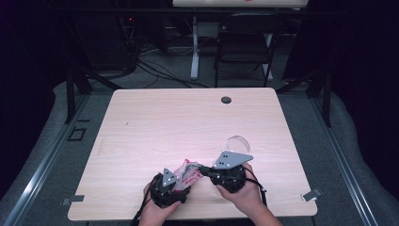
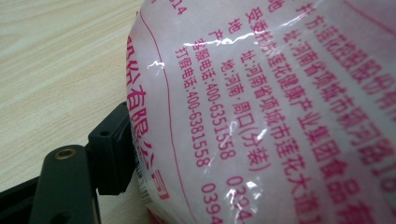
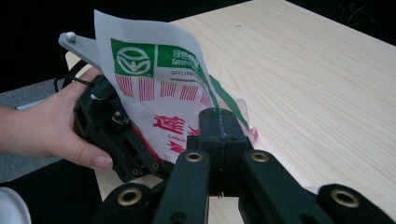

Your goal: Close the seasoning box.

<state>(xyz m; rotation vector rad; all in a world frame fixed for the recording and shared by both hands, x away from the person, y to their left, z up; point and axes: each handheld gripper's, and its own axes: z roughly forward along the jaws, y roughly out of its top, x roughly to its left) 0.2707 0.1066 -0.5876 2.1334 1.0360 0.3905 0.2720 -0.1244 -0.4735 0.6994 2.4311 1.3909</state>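
Printed plastic bag between left gripper and right gripper; right jaws pinched on its edge

Left gripper: black body, grey three-cornered plate on top with small dark screws, black cable behind. Right gripper: black jaws, square pad blocks, brass-coloured rivets at arm joints; same grey plate, black cable looping by wrist. Both hands bare, no sleeves visible

A pale wooden table carries a clear round lid.
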